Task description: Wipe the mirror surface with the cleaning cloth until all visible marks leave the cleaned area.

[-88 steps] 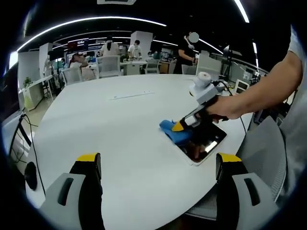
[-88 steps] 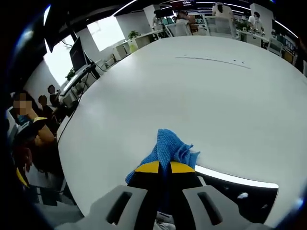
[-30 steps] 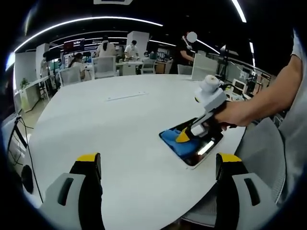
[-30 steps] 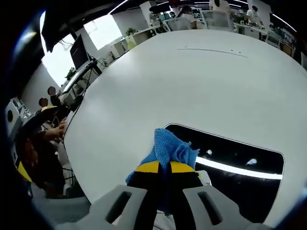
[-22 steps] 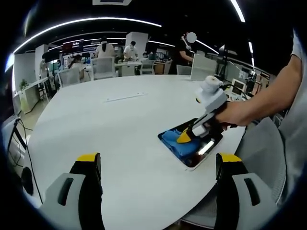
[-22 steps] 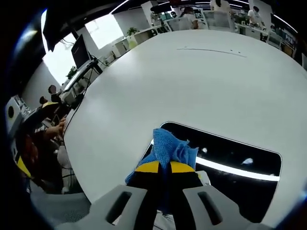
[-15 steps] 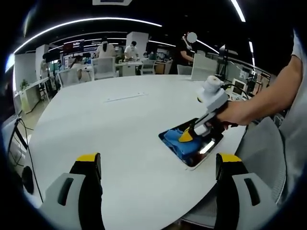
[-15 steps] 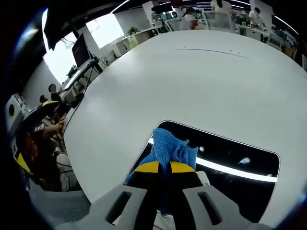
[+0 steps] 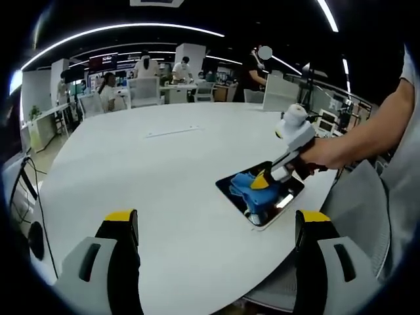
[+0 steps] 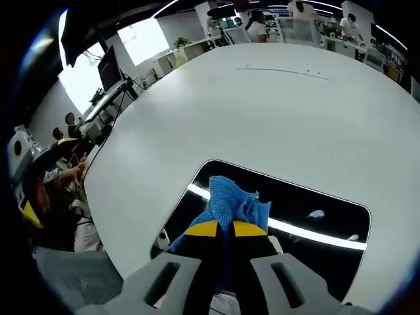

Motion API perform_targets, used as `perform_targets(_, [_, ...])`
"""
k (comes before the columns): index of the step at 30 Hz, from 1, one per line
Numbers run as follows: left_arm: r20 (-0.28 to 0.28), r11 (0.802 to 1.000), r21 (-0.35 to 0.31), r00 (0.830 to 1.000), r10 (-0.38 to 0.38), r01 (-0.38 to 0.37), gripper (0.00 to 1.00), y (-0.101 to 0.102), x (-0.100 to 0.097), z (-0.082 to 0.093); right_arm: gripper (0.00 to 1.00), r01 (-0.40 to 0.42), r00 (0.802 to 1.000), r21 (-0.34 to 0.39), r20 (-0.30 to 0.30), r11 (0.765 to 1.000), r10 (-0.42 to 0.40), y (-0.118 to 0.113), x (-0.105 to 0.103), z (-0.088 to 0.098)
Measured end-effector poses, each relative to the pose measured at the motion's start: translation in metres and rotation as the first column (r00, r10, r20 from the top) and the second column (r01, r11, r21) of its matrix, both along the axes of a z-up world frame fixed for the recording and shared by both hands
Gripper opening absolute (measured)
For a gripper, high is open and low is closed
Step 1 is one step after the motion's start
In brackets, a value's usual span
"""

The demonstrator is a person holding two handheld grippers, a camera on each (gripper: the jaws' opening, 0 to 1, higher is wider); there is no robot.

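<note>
In the right gripper view the right claw (image 10: 226,229) is clamped on the blue cleaning cloth (image 10: 233,200), which bunches just above its yellow tips and rests on the dark mirror (image 10: 315,197), lower centre of the frame. In the left gripper view the mirror lies right of centre, close to the near right edge of the white worktop (image 9: 131,170), with bare worktop spreading to upper left. The left claw (image 9: 216,226) stands wide apart, holding nothing.
</note>
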State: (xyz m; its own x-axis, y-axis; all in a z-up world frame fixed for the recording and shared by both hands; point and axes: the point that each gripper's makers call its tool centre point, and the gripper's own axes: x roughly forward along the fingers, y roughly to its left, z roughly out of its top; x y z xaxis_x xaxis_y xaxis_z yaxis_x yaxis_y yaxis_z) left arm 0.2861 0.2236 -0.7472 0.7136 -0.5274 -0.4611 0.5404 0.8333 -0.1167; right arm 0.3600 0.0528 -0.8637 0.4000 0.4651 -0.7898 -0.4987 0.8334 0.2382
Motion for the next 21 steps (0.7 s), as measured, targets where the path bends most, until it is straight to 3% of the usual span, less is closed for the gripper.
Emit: perform_targets(21, [0.016, 1.000, 0.000, 1.000, -0.010, 0.010, 0.99, -0.005, 0.004, 0.003, 0.01, 0.052, 0.999, -0.004, 0.016, 0.999, -0.052, -0.039, 0.001, -0.001])
